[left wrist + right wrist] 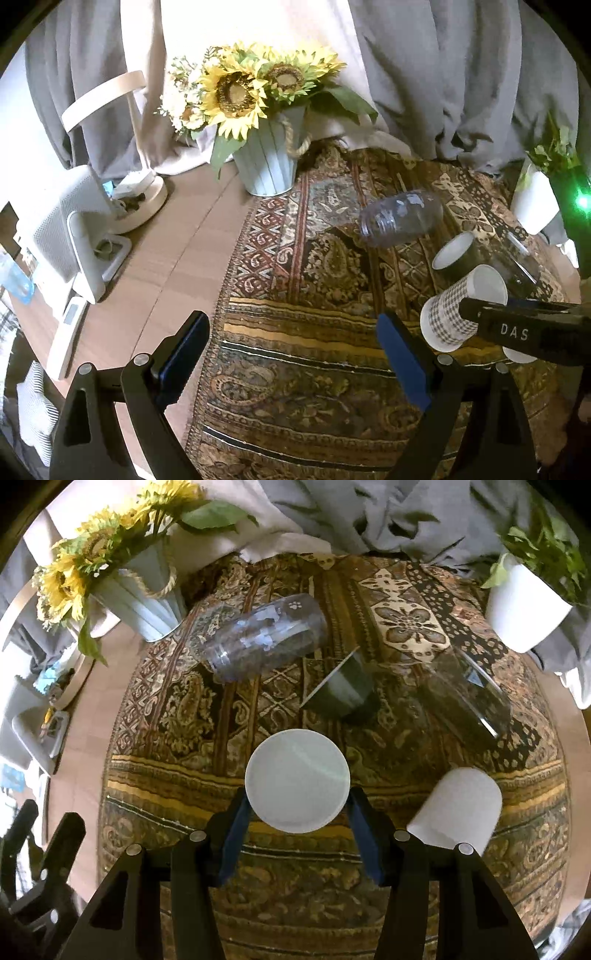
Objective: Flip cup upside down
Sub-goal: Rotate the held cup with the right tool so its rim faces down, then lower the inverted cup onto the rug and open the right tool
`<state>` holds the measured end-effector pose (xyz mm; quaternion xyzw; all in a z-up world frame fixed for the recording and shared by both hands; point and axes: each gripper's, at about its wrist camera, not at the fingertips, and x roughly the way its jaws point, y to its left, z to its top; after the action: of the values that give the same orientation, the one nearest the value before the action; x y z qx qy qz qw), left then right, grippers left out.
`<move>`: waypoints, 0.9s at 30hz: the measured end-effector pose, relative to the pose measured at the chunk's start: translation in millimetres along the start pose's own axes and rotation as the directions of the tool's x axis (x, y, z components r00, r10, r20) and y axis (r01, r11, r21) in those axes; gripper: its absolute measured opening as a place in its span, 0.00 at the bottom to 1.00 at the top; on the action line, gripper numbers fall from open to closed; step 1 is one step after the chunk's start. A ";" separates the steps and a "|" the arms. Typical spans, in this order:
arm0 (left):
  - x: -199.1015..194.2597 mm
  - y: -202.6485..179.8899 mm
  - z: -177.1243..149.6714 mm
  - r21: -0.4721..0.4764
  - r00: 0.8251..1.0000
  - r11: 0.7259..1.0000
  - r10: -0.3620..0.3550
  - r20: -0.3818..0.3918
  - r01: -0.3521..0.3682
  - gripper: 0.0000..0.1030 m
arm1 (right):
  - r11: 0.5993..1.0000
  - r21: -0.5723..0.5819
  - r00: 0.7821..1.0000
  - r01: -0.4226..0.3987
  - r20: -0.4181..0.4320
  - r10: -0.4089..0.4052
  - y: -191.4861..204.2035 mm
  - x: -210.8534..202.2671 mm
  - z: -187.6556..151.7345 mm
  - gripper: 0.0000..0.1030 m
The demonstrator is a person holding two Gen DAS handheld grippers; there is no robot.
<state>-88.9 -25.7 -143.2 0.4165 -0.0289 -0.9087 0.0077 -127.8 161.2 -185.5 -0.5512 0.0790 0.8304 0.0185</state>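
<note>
My right gripper (297, 808) is shut on a checked paper cup (452, 314), held tilted above the patterned cloth (258, 882). In the right wrist view the cup's white mouth (297, 781) faces the camera between the blue pads (236, 830). The right gripper also shows in the left wrist view (476, 314), at the right edge. My left gripper (291, 354) is open and empty, low over the cloth, left of the held cup. A plain white cup (458, 808) stands upside down on the cloth to the right.
A clear plastic jar (258, 635) lies on its side on the cloth. A dark cup (343, 690) and a glass (465, 690) lie on their sides behind. A sunflower pot (267, 162) stands at back left, a white plant pot (521, 609) at back right. A lamp base (136, 206) sits left.
</note>
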 end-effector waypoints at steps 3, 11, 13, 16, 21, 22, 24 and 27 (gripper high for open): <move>2.6 0.6 1.3 0.000 1.000 1.000 0.018 -0.004 -0.018 0.91 | 1.000 -0.003 1.000 0.003 -0.004 -0.003 1.7 3.9 0.5 0.53; -6.1 -3.1 5.3 -0.002 0.999 0.999 0.041 0.024 -0.041 0.98 | 1.000 0.003 0.999 0.006 0.043 -0.006 -5.7 -11.4 -11.0 0.80; -12.8 -6.2 7.4 -0.004 0.998 0.999 0.042 0.041 -0.042 1.00 | 1.000 0.003 0.997 0.016 0.075 -0.017 -9.0 -25.3 -15.7 0.80; -23.7 -11.5 9.7 0.002 0.996 0.999 0.043 0.073 -0.044 1.00 | 1.000 0.017 0.990 0.026 0.142 -0.028 -17.4 -50.5 -23.5 0.81; -49.1 -21.7 17.5 0.002 0.990 1.000 0.030 0.136 -0.031 1.00 | 0.998 0.052 0.962 0.020 0.272 -0.033 -31.9 -94.7 -33.8 0.85; -55.6 -24.9 19.8 0.006 0.988 0.999 0.032 0.153 -0.033 1.00 | 0.998 0.058 0.952 0.023 0.305 -0.040 -34.3 -104.9 -36.1 0.85; -65.8 -28.9 22.6 0.013 0.983 0.999 0.029 0.182 -0.032 1.00 | 0.998 0.064 0.933 0.024 0.357 -0.045 -37.7 -120.9 -39.8 0.86; -81.9 -35.4 27.8 0.019 0.974 0.999 0.023 0.224 -0.028 1.00 | 0.997 0.077 0.901 0.027 0.431 -0.058 -43.7 -144.9 -44.8 0.87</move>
<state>-56.1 14.0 -65.2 0.3110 -0.0448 -0.9493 0.0115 -25.0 205.7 -74.3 -0.3539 0.0895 0.9281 0.0725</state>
